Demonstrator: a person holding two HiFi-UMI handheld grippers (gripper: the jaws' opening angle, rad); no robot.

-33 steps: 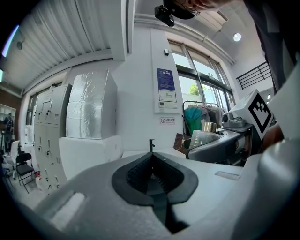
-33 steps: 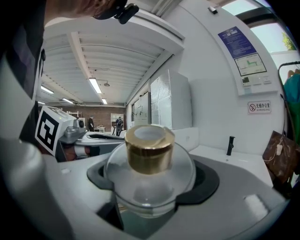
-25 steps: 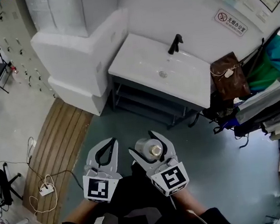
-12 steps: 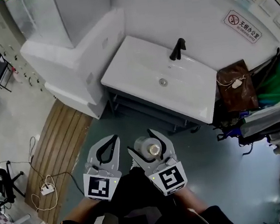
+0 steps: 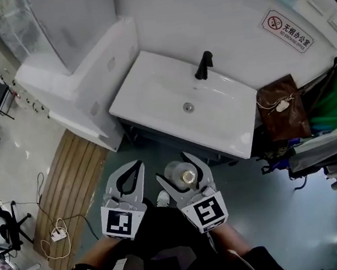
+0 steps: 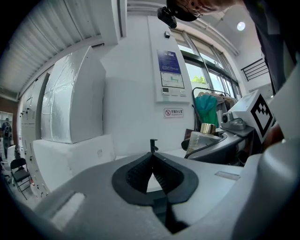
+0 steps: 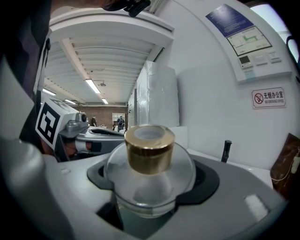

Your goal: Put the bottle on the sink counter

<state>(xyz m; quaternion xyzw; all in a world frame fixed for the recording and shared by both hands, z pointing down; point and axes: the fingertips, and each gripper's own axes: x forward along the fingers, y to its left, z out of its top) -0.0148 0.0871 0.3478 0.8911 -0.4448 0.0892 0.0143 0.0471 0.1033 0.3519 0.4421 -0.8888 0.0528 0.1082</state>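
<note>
Sink [image 5: 151, 91] nearer than a second ago; right claw [image 5: 173, 167] grasping bottle [image 5: 181, 175], left claw [image 5: 138, 165] clenched, empty.

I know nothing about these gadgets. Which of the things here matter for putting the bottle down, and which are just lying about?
In the job:
- bottle, gold-capped, gripped in the right gripper
- sink counter, where it goes

Lying about:
- left gripper, shut and empty
- brown bag
- power strip on the floor
- wooden mat
- no-smoking sign
</note>
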